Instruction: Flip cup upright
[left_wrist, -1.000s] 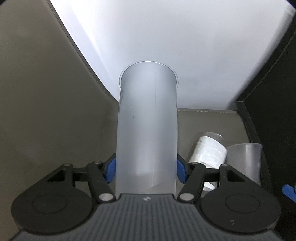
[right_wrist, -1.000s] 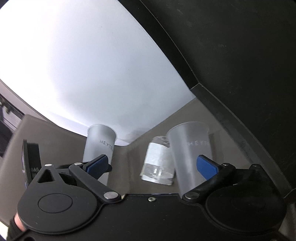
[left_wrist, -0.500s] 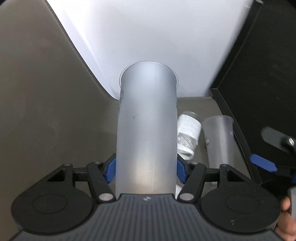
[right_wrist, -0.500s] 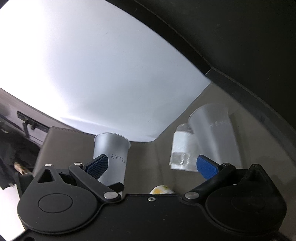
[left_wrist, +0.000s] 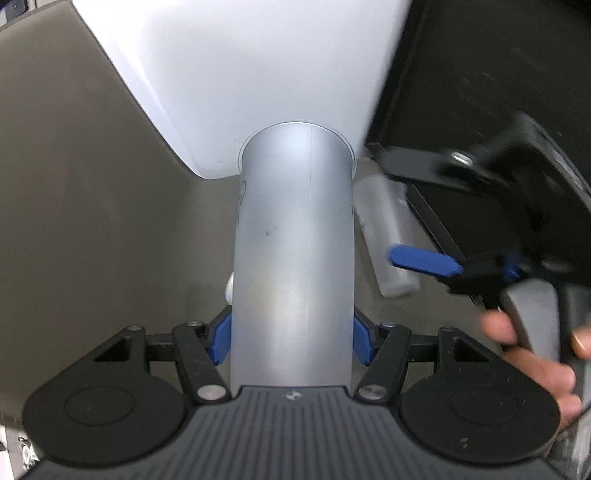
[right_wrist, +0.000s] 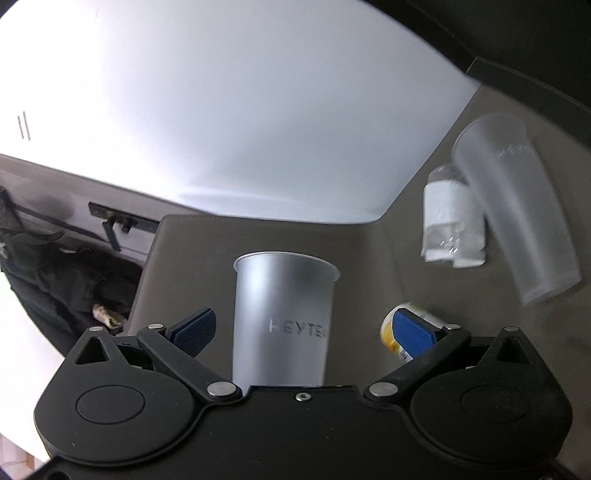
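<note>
Landmark: frosted cup (right_wrist: 284, 317), between the right gripper's (right_wrist: 301, 330) spread fingers.
Cup's left: bare brown mat (right_wrist: 184, 266).
Cup's right: yellow-labelled container (right_wrist: 400, 317) just beside; wrapped bottle (right_wrist: 452, 229) and second frosted cup (right_wrist: 517, 206) farther.

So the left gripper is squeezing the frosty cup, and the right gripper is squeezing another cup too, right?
Not quite. The left gripper is squeezing the frosty cup, but the right gripper is open and holds nothing. The right wrist view shows its blue pads spread wide, apart from the cup between them.
</note>
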